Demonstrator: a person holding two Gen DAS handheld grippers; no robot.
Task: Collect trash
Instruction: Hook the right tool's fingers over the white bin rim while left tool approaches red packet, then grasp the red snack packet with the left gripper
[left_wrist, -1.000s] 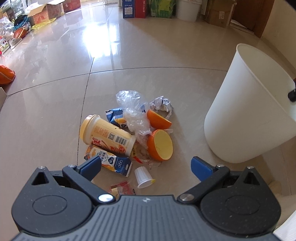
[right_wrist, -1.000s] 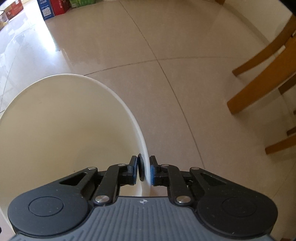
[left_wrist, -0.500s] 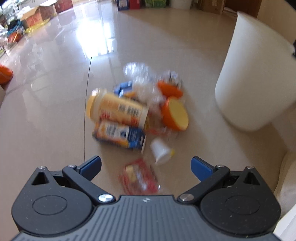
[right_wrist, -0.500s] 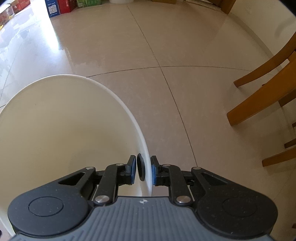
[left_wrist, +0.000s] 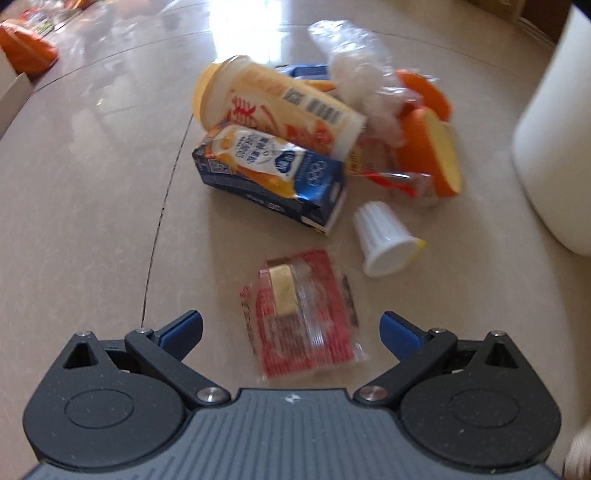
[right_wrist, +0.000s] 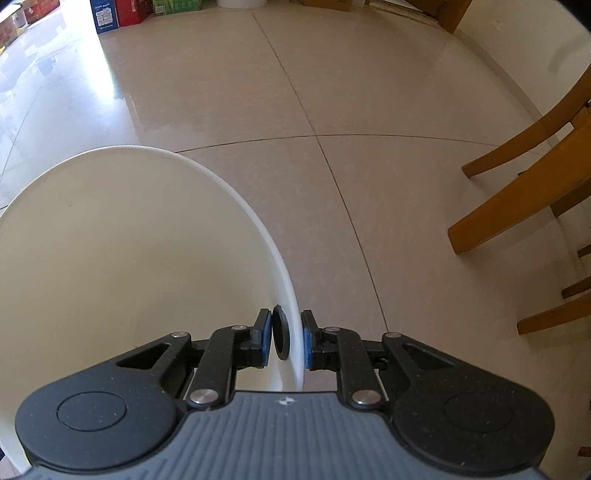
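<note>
A heap of trash lies on the tiled floor in the left wrist view. My left gripper (left_wrist: 291, 328) stands open just above a red snack wrapper (left_wrist: 301, 317), which lies between its blue fingertips without touching them. Beyond it are a small white cup (left_wrist: 384, 240), a blue milk carton (left_wrist: 273, 173), a yellow drink cup (left_wrist: 277, 103), a clear plastic bag (left_wrist: 354, 62) and orange bowl halves (left_wrist: 430, 151). My right gripper (right_wrist: 284, 341) is shut on the rim of the white bin (right_wrist: 110, 240), seen at the right edge as the white bin (left_wrist: 557, 129) in the left wrist view.
Wooden chair legs (right_wrist: 517, 192) stand to the right of the bin. Boxes (right_wrist: 114, 13) line the far wall. An orange object (left_wrist: 26, 51) and a white box edge (left_wrist: 14, 88) lie at the far left of the floor.
My left gripper has dropped toward the floor and closed in on the trash heap; the red wrapper now lies between its fingertips. The right gripper has kept its hold on the bin rim.
</note>
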